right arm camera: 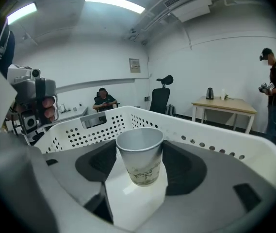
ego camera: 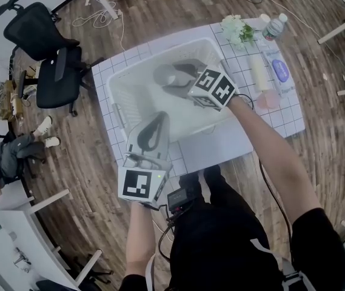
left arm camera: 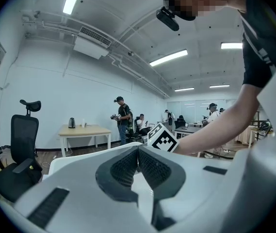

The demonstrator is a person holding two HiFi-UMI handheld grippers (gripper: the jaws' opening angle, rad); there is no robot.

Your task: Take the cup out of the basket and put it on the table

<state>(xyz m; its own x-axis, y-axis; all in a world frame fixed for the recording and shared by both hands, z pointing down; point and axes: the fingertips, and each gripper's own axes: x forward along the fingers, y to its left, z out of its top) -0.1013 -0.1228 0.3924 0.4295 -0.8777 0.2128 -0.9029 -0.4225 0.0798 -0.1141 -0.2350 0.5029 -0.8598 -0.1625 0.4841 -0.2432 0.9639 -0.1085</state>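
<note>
While the right gripper [ego camera: 175, 77] reaches into the white basket [ego camera: 119, 86], the left gripper [ego camera: 160, 121] lies over that basket's near rim, lower left of centre.

Head view. Items: one basket, central, on one gridded table [ego camera: 284, 117]. Two grippers. One bunch of flowers [ego camera: 237, 29] and one bottle [ego camera: 275, 26] at the table's upper-right edge, well apart from the basket. One office chair [ego camera: 45, 47], upper left. Glare hides what sits between the right jaws here.

Left gripper view. Pads [left arm camera: 123, 166] meet at the tips with nothing between them: clenched and empty. The basket rim shows pale just beyond them. Probable purpose: steadying the basket during the lift. Contact with the rim cannot be confirmed.

Right gripper view. One paper cup [right arm camera: 140, 154], upright, mouth up, centre frame, gripped between the two dark pads, jaws wide to suit its girth. The cup's rim stands about level with the perforated basket wall behind, so it is judged to be inside the basket's outline, not yet over bare table. Upright carriage presumably guards against tipping when it is set down.
</note>
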